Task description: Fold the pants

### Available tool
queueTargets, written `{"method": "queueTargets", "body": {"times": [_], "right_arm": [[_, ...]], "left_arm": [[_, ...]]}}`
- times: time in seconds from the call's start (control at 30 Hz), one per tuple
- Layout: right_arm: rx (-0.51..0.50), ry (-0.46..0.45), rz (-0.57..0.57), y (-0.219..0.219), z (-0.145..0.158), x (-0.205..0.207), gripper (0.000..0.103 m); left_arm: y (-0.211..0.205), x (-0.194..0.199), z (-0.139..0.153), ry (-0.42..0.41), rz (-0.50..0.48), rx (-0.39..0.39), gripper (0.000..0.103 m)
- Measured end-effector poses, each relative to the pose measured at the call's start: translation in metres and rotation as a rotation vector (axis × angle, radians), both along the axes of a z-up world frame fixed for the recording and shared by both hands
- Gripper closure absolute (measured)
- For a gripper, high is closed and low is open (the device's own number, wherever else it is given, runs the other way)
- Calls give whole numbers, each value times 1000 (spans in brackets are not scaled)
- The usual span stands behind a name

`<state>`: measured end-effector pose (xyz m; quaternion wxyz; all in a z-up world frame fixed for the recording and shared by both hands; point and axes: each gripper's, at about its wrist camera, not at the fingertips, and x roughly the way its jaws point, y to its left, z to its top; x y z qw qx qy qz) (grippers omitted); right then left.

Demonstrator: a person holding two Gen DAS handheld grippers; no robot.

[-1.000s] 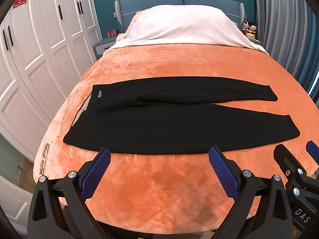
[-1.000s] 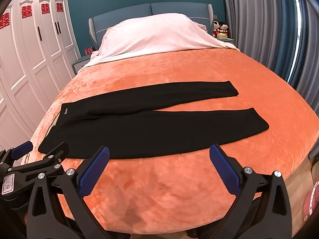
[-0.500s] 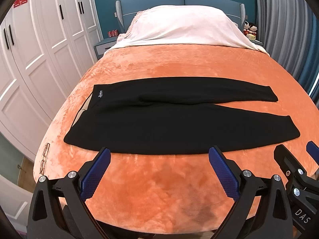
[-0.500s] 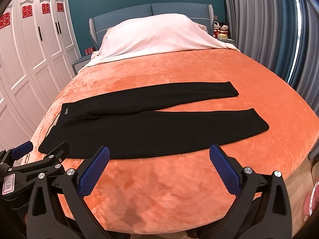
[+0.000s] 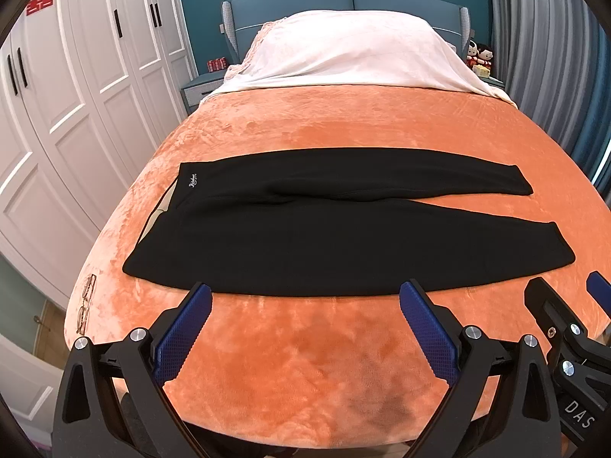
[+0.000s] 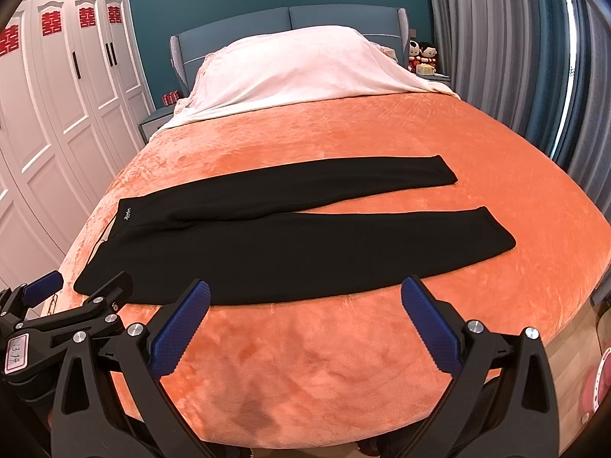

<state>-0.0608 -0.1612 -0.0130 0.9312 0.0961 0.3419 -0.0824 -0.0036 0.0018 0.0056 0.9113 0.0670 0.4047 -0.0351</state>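
Note:
Black pants [image 5: 324, 221] lie flat across the orange bed, waistband at the left, both legs stretched to the right and spread slightly apart. They also show in the right wrist view [image 6: 290, 229]. My left gripper [image 5: 305, 328] is open and empty, above the bed's near edge, short of the pants' near hem. My right gripper [image 6: 305, 324] is open and empty, at the same distance. Each gripper shows at the edge of the other's view.
The orange blanket [image 5: 343, 122] covers the bed, with a white cover [image 5: 343, 49] over the pillows at the far end. White wardrobes [image 5: 76, 95] stand on the left, grey curtains [image 6: 515, 57] on the right. Eyeglasses [image 5: 86, 307] lie at the bed's left edge.

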Motion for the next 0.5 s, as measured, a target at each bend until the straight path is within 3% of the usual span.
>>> {"method": "queueTargets", "body": {"times": [0.5], "right_arm": [[1,12,4,4,-2,2,5]], "left_arm": [[6,3,-3,6,7,1,6]]}}
